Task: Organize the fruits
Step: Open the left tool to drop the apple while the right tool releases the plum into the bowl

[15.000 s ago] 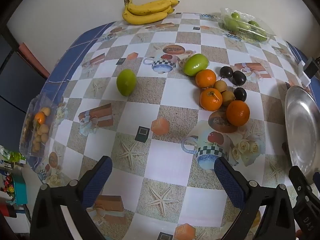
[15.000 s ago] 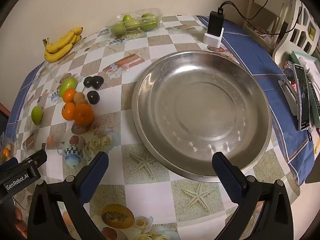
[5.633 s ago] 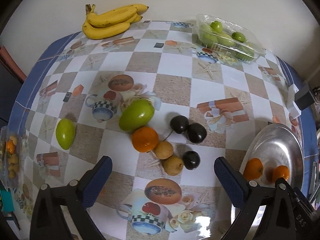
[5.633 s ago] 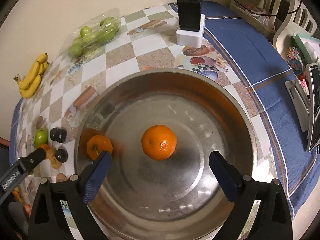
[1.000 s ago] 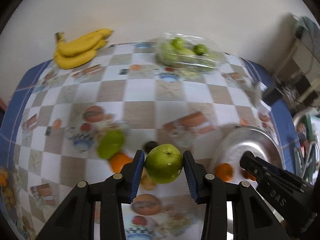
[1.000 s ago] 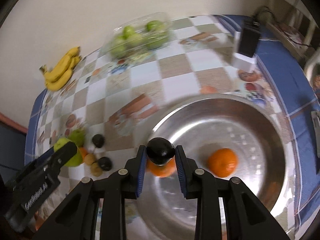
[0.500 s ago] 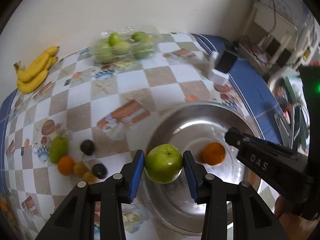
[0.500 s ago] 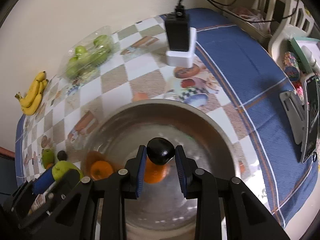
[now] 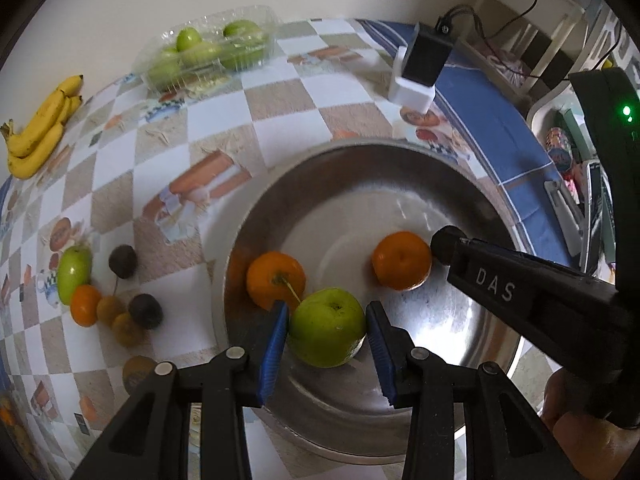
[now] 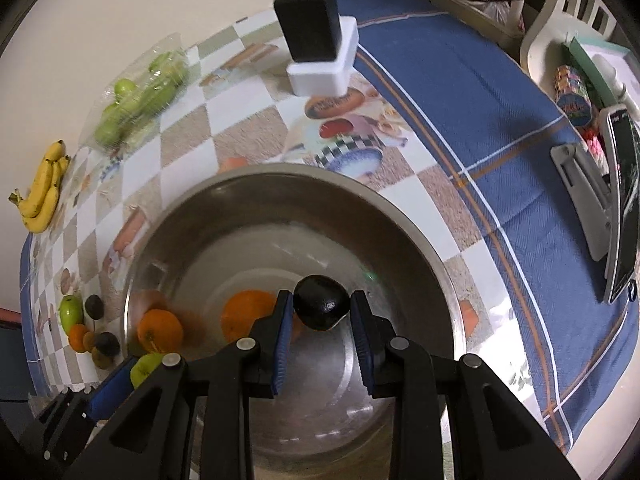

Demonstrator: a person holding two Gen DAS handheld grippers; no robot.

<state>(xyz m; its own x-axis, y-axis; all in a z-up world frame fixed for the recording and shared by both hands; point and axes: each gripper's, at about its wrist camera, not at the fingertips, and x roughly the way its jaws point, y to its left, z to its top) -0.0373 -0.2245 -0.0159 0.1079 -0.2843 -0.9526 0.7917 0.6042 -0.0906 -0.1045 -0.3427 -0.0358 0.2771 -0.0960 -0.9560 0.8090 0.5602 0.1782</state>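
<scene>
My left gripper (image 9: 327, 334) is shut on a green apple (image 9: 326, 332) and holds it over the near left part of the steel bowl (image 9: 360, 164). My right gripper (image 10: 321, 314) is shut on a dark plum (image 10: 321, 307) over the bowl's (image 10: 280, 176) middle. Two oranges (image 9: 275, 279) (image 9: 402, 254) lie in the bowl. On the table left of the bowl lie a green mango (image 9: 73, 267), an orange (image 9: 85, 305), two dark plums (image 9: 123, 261) (image 9: 145, 311) and small brown fruits (image 9: 127, 328).
A banana bunch (image 9: 38, 130) and a clear box of green fruit (image 9: 212, 50) sit at the table's far edge. A black charger on a white block (image 9: 420, 68) stands beyond the bowl. A phone stand (image 10: 592, 196) and clutter are at the right, past the blue cloth border.
Both grippers have come lower and closer over the bowl with their fruit still held. The bowl now fills more of each view.
</scene>
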